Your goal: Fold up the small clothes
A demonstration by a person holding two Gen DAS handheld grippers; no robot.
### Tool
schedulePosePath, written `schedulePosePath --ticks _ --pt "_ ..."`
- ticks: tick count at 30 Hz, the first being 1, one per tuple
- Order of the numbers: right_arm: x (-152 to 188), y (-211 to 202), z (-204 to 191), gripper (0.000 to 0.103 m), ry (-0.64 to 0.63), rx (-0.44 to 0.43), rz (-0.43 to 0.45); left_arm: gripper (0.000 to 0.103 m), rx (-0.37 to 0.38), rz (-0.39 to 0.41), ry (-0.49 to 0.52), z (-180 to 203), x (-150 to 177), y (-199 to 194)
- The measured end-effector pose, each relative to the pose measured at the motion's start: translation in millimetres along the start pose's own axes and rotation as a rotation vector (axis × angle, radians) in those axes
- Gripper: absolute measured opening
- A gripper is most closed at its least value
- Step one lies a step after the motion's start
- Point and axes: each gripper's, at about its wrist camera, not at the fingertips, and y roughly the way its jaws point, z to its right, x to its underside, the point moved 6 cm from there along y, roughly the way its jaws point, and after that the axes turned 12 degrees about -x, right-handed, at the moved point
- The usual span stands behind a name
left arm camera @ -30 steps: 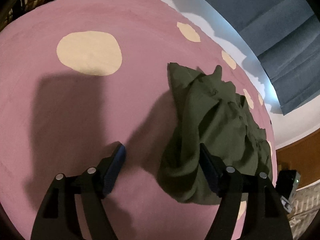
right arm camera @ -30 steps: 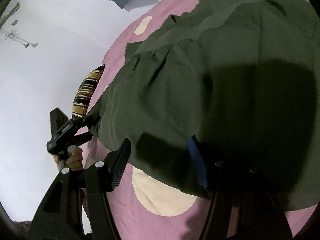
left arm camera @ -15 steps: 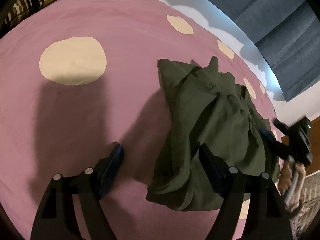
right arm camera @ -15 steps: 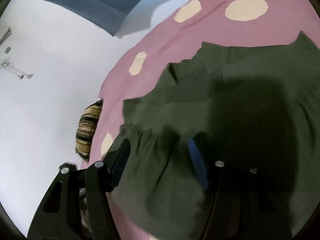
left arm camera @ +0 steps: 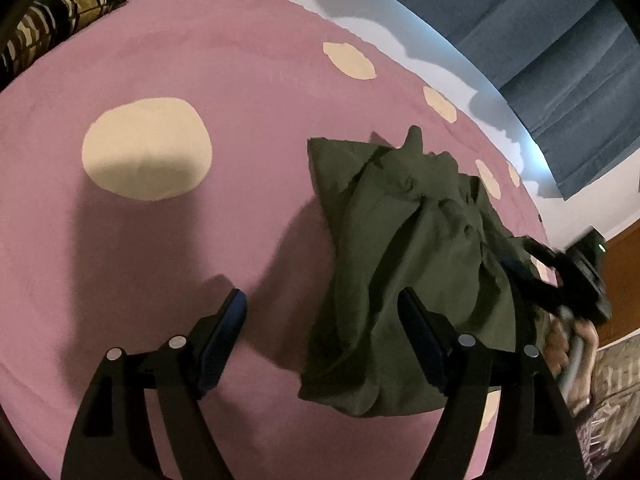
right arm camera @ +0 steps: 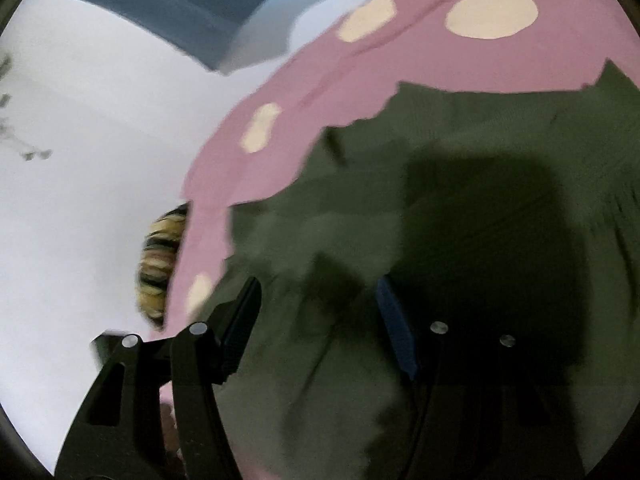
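Note:
An olive green garment (left arm camera: 404, 272) lies crumpled on the pink bedspread (left arm camera: 200, 240) with cream dots. My left gripper (left arm camera: 320, 312) is open just above the bedspread; the garment's left edge hangs over between its fingers, against the right one. In the left wrist view my right gripper (left arm camera: 524, 256) reaches over the garment's right side, held by a hand (left arm camera: 572, 344). The right wrist view is blurred. There the right gripper (right arm camera: 316, 300) hovers open over the garment (right arm camera: 460, 200), and its pads press nothing.
A striped pillow (left arm camera: 52, 24) lies at the far left corner of the bed and shows again at the bed's edge (right arm camera: 160, 264). Blue curtains (left arm camera: 540, 32) and a white wall stand behind. Brown wooden furniture (left arm camera: 624, 264) is at the right.
The right gripper has drawn back across the garment, so more pink bedspread shows beyond it. It has come into the left wrist view at the right. The left gripper barely shifted.

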Motion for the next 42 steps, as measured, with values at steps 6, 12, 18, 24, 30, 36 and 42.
schedulePosePath --ticks 6,12,18,24,30,36,42 --pt "69.7 -14.7 -21.0 0.061 -0.069 -0.034 -0.059 0.077 0.062 -0.036 0.037 5.9 -10.6 5.0" --pt "120.7 -10.5 -15.3 0.064 -0.084 -0.011 -0.116 0.077 0.034 -0.098 0.051 8.7 -25.5 31.9" --pt "130.2 -11.6 -10.1 0.064 -0.122 -0.021 -0.092 0.082 0.027 -0.142 0.112 20.4 -35.0 52.9" --pt "135.0 -12.1 -11.7 0.065 -0.153 -0.012 -0.083 0.081 0.064 -0.182 0.156 27.9 -37.6 60.5" --pt "141.6 -18.6 -12.8 0.066 -0.167 -0.017 -0.077 0.052 0.136 -0.265 0.150 41.9 -29.9 67.9" --pt "143.0 -23.7 -21.9 0.063 -0.176 0.000 -0.047 0.054 0.088 -0.239 0.174 50.1 -32.8 68.9" --pt "151.3 -31.7 -56.8 0.063 -0.262 -0.008 -0.031 0.054 0.101 -0.251 0.156 45.9 -35.0 70.6"
